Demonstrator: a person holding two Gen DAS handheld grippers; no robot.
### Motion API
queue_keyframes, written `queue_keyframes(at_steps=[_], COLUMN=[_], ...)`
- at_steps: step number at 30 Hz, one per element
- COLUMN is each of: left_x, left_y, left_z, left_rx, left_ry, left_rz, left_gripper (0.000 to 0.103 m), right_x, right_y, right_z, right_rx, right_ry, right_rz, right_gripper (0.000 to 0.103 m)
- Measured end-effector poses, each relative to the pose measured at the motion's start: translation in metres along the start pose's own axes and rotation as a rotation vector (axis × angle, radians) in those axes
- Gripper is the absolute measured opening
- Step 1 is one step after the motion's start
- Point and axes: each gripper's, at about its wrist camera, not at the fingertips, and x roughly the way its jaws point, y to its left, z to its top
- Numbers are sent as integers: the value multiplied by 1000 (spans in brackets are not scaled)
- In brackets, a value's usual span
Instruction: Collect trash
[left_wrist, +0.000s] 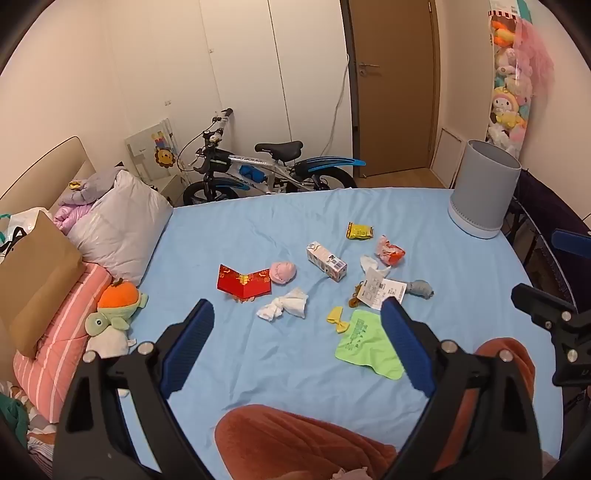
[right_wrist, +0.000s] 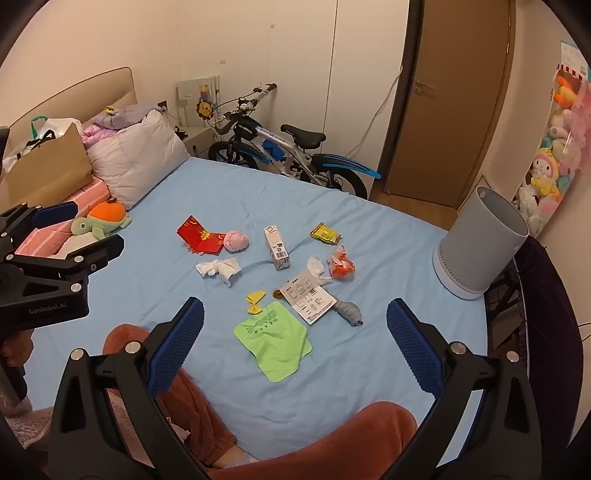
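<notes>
Trash lies scattered on the blue bed sheet (left_wrist: 295, 369): a crumpled white tissue (left_wrist: 284, 308), a small drink carton (left_wrist: 326, 261), a yellow wrapper (left_wrist: 359, 231), an orange-white wrapper (left_wrist: 389, 251), a second tissue (left_wrist: 370, 264) and a white printed card (left_wrist: 380, 291). A grey bin (left_wrist: 484, 188) stands at the bed's far right corner, also in the right wrist view (right_wrist: 480, 243). My left gripper (left_wrist: 297, 317) is open and empty above the near sheet. My right gripper (right_wrist: 295, 317) is open and empty above a green cloth (right_wrist: 275, 338).
A red envelope (left_wrist: 243, 284), pink round toy (left_wrist: 282, 272), yellow bow (left_wrist: 338, 319), grey knitted toy (left_wrist: 419, 288), turtle plush (left_wrist: 114, 314), pillows (left_wrist: 118, 229) and a paper bag (left_wrist: 37, 280) are on the bed. A bicycle (left_wrist: 266, 170) stands behind it. My knees (left_wrist: 303, 443) are nearest.
</notes>
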Motion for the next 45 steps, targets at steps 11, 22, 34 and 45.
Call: queue_keyframes(at_steps=[11, 22, 34, 45], left_x=[0, 1, -10, -18], left_y=[2, 2, 3, 7], left_z=[1, 1, 15, 25], left_rx=[-2, 0, 4, 2], left_ry=[-5, -10, -13, -17], left_rz=[-3, -1, -1, -4], left_gripper=[91, 91, 91, 91], right_x=[-5, -5, -7, -11], right_y=[-1, -2, -6, -8], right_z=[1, 2, 6, 8], right_rx=[2, 5, 7, 3], right_ry=[-6, -8, -12, -17], right_rz=[-2, 0, 4, 5], right_gripper=[96, 96, 96, 96])
